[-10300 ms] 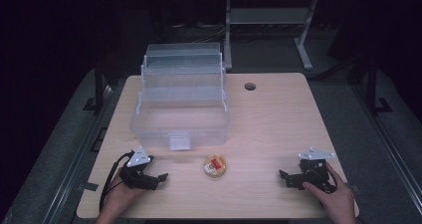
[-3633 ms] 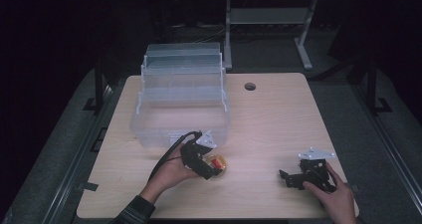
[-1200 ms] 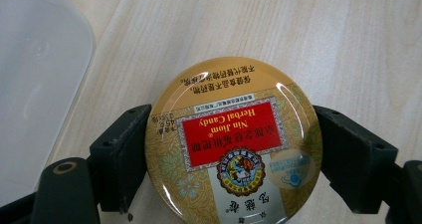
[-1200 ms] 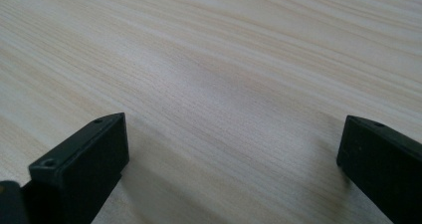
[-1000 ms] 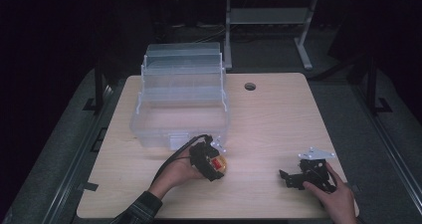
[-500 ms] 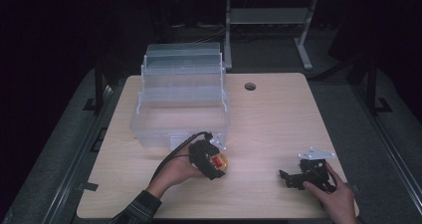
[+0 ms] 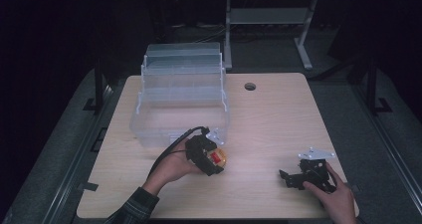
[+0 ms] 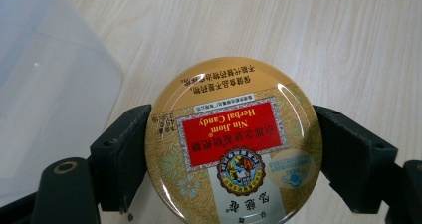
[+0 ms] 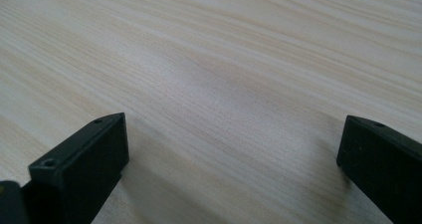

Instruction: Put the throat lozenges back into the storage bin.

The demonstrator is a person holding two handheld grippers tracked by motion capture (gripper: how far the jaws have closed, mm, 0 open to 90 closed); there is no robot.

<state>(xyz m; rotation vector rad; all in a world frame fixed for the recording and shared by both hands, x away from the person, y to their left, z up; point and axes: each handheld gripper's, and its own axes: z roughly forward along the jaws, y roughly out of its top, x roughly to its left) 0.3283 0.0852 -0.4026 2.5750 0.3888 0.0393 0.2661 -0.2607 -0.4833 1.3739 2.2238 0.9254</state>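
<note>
Gripping the round herbal candy tin by its rim, the left gripper is seen with one black jaw pressed on each side of the tin, so it is clamped on it. Ten seconds ago this gripper was resting at 7 o'clock on the table and the tin lay alone near the front middle; since then the gripper has been brought over the tin, and in the last second it has been moved a little toward 12 o'clock, closer to the clear plastic storage box. From this it is judged that the grasp is done and that the carrying of the tin toward the box has been started. The tin is now held just in front of the near wall of the box, at about 6 o'clock from the box. In the left gripper view, the rounded corner of the box is seen at 9 o'clock, near the jaw on that side, so a lift is probably needed before the wall can be passed. Wide free wood is left at 3 o'clock. The right gripper is kept at 5 o'clock on the table, its jaws wide apart over bare wood, well apart from the tin.
</note>
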